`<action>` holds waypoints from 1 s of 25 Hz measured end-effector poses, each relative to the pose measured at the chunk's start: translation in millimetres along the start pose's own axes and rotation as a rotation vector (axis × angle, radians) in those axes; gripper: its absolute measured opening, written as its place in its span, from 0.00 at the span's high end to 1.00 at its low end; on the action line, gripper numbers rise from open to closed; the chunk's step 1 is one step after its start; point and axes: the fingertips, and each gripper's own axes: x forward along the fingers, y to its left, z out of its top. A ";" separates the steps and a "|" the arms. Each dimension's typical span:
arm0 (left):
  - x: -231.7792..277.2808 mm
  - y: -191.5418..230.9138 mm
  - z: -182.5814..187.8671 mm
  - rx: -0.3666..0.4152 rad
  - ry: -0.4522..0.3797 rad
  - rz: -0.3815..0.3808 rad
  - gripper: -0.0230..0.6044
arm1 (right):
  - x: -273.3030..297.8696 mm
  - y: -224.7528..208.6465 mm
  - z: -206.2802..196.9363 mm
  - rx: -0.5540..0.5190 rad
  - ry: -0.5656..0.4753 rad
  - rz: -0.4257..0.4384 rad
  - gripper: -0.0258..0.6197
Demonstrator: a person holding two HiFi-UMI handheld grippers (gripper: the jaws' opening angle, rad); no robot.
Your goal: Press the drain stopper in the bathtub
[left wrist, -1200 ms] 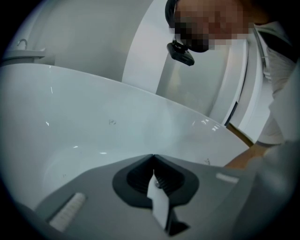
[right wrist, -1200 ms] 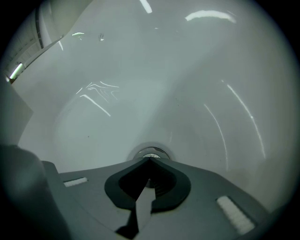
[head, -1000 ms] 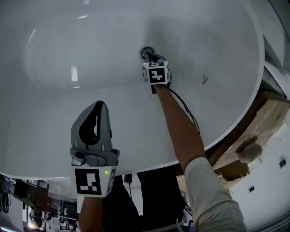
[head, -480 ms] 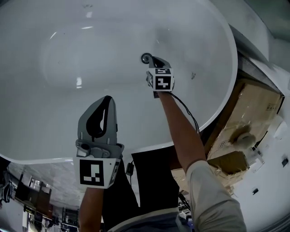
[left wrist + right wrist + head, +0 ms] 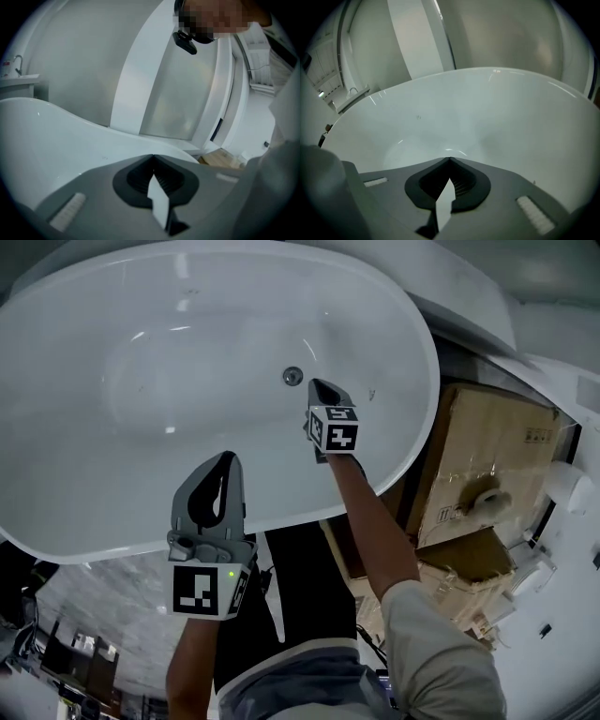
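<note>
The white oval bathtub (image 5: 56,521) fills the upper left of the head view. Its round metal drain stopper (image 5: 292,376) sits in the tub floor. My right gripper (image 5: 318,384) hovers just to the right of the stopper and apart from it, jaws shut with nothing between them. My left gripper (image 5: 225,458) is held over the tub's near rim, also shut and empty. In the right gripper view the closed tips (image 5: 449,160) point at the bare tub wall (image 5: 497,108), and the stopper is out of sight. The left gripper view shows closed tips (image 5: 153,156) over the tub rim (image 5: 56,126).
A large cardboard box (image 5: 487,456) stands close against the tub's right side, with white fittings (image 5: 565,486) beyond it. Behind the tub rises a frosted panel (image 5: 183,93). A small tap (image 5: 18,61) sits on a ledge at the far left.
My right gripper has lifted off the drain stopper and drawn back toward me. The head view has pulled back, showing the whole tub. The left gripper has stayed near the rim.
</note>
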 end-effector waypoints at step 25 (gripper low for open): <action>-173.6 -75.0 168.2 0.055 -0.118 -0.115 0.96 | -317.3 95.7 130.8 0.004 -0.310 0.071 0.96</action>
